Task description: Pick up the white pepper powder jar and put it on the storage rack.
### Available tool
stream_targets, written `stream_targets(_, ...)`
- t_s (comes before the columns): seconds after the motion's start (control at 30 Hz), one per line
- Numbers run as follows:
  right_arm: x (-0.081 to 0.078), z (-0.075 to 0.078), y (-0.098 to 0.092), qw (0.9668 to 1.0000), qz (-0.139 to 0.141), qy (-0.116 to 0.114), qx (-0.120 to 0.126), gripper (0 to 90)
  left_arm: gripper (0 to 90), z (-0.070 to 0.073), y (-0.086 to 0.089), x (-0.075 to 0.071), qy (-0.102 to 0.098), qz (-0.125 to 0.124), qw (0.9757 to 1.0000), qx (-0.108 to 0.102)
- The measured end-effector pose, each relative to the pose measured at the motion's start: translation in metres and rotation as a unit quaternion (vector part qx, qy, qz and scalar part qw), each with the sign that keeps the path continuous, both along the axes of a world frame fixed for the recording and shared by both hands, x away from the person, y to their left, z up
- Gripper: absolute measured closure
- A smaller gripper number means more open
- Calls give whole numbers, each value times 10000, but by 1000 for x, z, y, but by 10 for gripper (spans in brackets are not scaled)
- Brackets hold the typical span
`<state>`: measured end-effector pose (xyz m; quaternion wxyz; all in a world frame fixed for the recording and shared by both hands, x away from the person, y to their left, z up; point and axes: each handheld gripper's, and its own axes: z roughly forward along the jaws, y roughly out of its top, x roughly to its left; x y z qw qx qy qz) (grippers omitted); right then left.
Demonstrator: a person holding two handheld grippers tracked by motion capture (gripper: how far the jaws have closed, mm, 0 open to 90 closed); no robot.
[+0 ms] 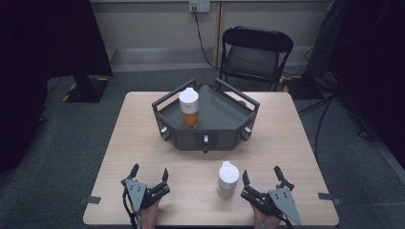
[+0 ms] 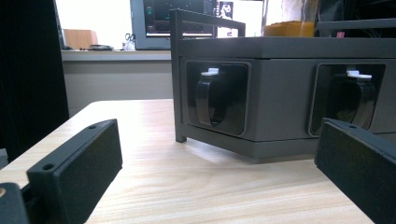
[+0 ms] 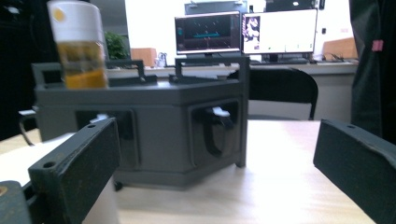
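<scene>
- Where the worktop meets the person's edge, at about 7 o'clock, the left gripper rests with its fingers spread wide and nothing between them.
- At about 5 o'clock the right gripper has its fingers at full spread, gripping nothing.
- Just beside the right gripper, at its 9 o'clock and apart from it, a white-lidded jar stands upright on the bare wood; whether it touches the nearest finger cannot be told.
- Pale wood-grain laminate covers the worktop, with grey tape tabs at the near left and right edges.
- At the centre, toward 12 o'clock, sits a dark grey angular tray with rails around its rim and knobs set in recesses along its front faces.
- On the tray, at its 10 o'clock, a second jar with orange contents and a white lid stands upright.
- Beyond the worktop at 1 o'clock is a black folding chair on grey carpet.
- A cable drops from a wall socket at 12 o'clock.
- Lit monitors on a far desk show in the right gripper view.
</scene>
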<state>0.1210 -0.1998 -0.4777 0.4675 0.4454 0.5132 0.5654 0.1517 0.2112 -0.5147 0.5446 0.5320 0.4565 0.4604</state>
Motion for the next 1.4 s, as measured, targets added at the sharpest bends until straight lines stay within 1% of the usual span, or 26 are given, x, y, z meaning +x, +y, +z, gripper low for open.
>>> stream_targets(0.13, -3, 5, 3, 9998, 173, -105, 30, 0, 1, 0, 0, 0, 1, -2, 10000, 0)
stream_targets(0.27, -4, 8, 6, 9991, 383, -150, -29, 0, 1, 0, 0, 0, 1, 9, 10000, -1)
stream_targets(0.37, -3, 9, 9, 9984, 533, -141, -84, 0, 1, 0, 0, 0, 0, 10, 10000, 1)
stream_targets(0.57, 3, 13, 16, 9969, 762, -140, -113, 0, 1, 0, -1, 0, 2, 20, 10000, 2)
stream_targets(0.73, 9, 16, 19, 9955, 940, -24, -126, 0, 1, 0, 0, 0, 1, 12, 10000, 3)
stream_targets(0.93, 14, 12, 22, 9938, 1102, 122, -101, 0, 0, 0, 0, 0, 0, 9, 10000, 4)
stream_targets(1.07, 15, 9, 24, 9931, 1148, 200, -127, 31, 0, 0, 0, 0, -1, 9, 10000, 3)
stream_targets(1.13, 16, 7, 24, 9925, 1196, 203, -120, 49, 0, 0, 0, 0, -1, 8, 10000, 3)
stream_targets(1.2, 16, 6, 25, 9926, 1185, 238, -143, 64, 0, 0, 0, 0, -1, 9, 10000, 3)
stream_targets(1.4, 18, 5, 25, 9916, 1208, 427, -162, 125, 0, 0, 0, 0, 0, 9, 10000, 3)
